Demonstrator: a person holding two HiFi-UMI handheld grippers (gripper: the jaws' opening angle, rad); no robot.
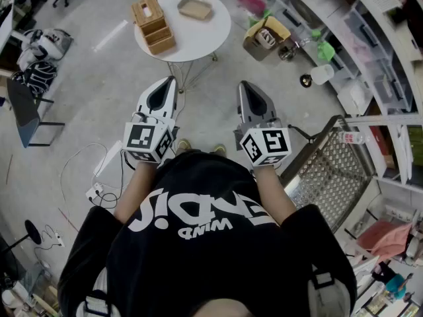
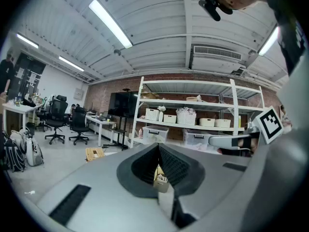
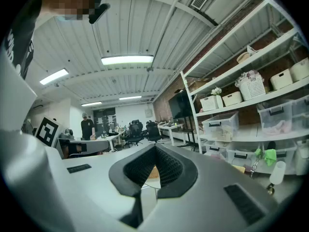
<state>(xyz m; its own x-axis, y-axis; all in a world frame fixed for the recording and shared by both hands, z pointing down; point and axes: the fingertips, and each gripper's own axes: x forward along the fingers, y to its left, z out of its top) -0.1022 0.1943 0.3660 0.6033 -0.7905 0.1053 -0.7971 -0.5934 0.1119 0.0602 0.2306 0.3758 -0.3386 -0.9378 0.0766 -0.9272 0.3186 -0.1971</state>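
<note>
Left tongs (image 1: 172,81), right tongs (image 1: 243,86): both pressing shut on nothing, hanging side by side over the floor. Wooden box (image 1: 153,25), tray (image 1: 195,8): sitting untouched on the round counter (image 1: 205,41), well ahead. Nothing is being gripped yet.

Plenty of open floor (image 1: 86,91) ahead up to the round worktop (image 1: 205,35), but boxed in on the right by a wire cart (image 1: 330,170) and shelves (image 1: 377,51), with a chair (image 1: 21,109) off left.
</note>
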